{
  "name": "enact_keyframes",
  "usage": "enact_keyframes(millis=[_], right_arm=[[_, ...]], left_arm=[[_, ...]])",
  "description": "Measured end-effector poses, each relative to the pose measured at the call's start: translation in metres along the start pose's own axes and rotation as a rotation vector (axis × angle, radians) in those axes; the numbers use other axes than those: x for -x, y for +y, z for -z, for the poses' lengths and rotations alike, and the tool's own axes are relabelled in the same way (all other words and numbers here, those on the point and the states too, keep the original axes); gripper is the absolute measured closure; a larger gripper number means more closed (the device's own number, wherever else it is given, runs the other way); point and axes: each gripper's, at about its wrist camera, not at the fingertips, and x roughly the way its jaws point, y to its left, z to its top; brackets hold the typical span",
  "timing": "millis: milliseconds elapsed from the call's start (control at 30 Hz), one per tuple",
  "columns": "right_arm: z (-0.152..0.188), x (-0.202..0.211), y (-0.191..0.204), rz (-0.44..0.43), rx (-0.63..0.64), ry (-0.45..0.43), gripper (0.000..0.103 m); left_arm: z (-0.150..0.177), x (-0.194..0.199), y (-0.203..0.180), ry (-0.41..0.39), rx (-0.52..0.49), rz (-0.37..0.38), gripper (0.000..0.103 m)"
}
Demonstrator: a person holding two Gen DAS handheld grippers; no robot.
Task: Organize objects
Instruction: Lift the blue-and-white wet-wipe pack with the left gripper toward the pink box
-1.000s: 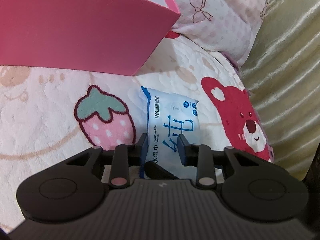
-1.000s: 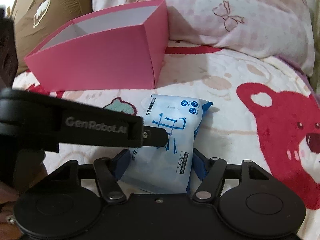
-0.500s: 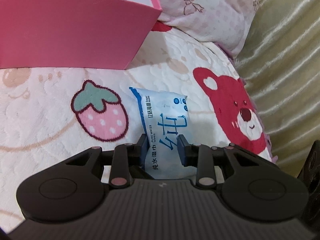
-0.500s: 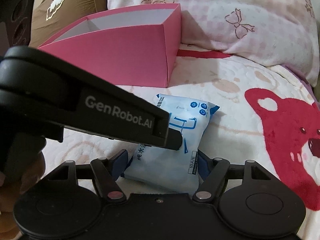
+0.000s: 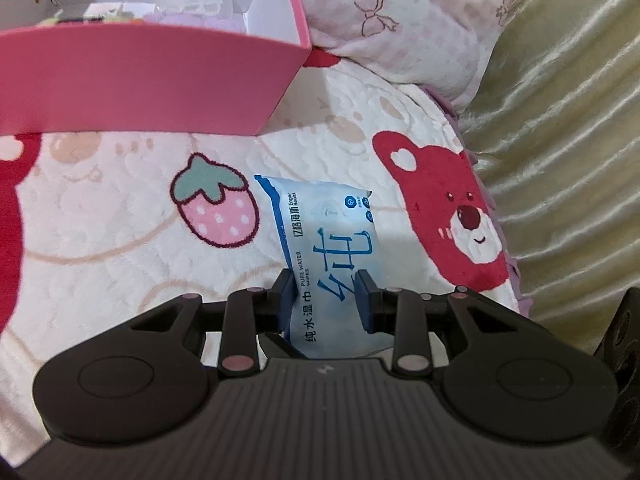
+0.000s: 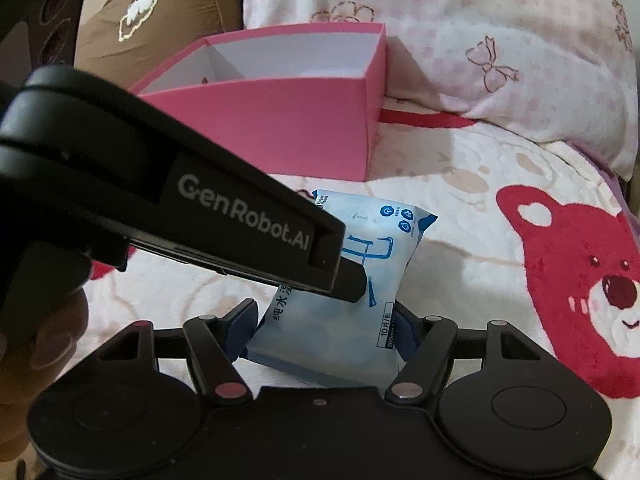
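The left gripper (image 5: 326, 292) is matte black, with a ribbed top plate bearing a small lightning mark, two round discs at its sides, and slim linkage bars capped by pinkish round pins. Its fingers (image 5: 366, 294) carry dark blue pads. The right gripper (image 6: 324, 328) has the same black body, discs, pink-capped pins and blue pads, plus a small screw at the near middle. White "GenRobot.AI" lettering runs along the left gripper's side.
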Motion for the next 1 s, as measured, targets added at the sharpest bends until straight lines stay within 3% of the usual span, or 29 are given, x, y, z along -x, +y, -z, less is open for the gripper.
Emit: enact_keyframes(millis=[500,1000], right_arm=[[-0.030,0.042,0.028,-0.048,-0.021,0.056,0.032],[-0.069,0.086,0.044,-0.092,0.003,0.014,0.032]], left_arm=[[-0.012,0.058,-0.005,0.030,0.065,-0.025,0.072],[-0.019,0.123,-0.017,-0.099,0.020,-0.008,0.070]])
